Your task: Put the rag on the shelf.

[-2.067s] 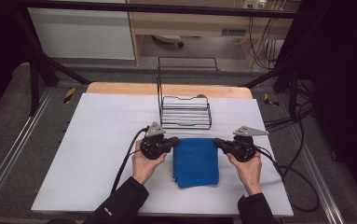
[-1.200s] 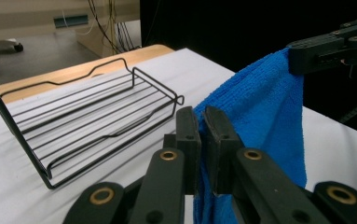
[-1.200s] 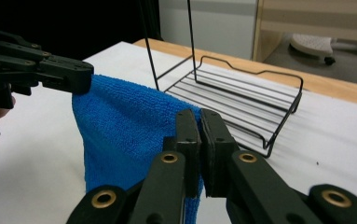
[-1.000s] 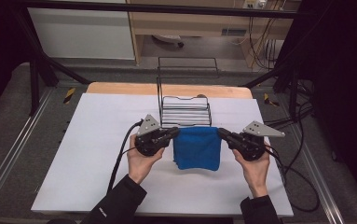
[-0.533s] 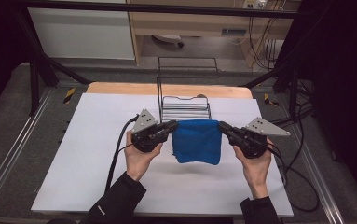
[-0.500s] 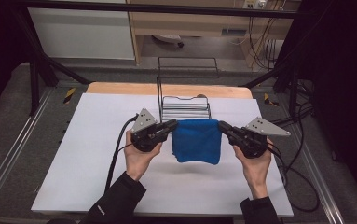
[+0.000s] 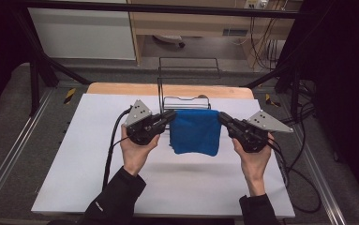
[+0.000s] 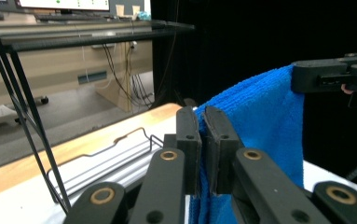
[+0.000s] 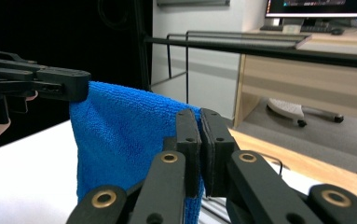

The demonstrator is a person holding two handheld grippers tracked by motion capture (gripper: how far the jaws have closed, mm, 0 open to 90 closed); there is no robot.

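Note:
A folded blue towel (image 7: 195, 132) hangs in the air between my two grippers, above the white table top. My left gripper (image 7: 170, 115) is shut on its upper left corner, and my right gripper (image 7: 221, 116) is shut on its upper right corner. In the left gripper view the blue towel (image 8: 260, 116) is pinched between the jaws of my left gripper (image 8: 202, 116), with the other gripper holding its far corner. In the right gripper view the blue towel (image 9: 125, 135) drapes down from my right gripper (image 9: 200, 119). A black wire rack (image 7: 185, 100) stands just behind the towel.
The black wire rack (image 8: 101, 154) has a tall upright frame and a low basket part, near the table's wooden far edge (image 7: 121, 89). The white table surface (image 7: 177, 183) stretches in front of and beside the hands. Cables trail from both grippers.
Both grippers have lifted the blue towel off the table and carried it away from the person, toward the wire rack. It now hangs higher and closer to the rack.

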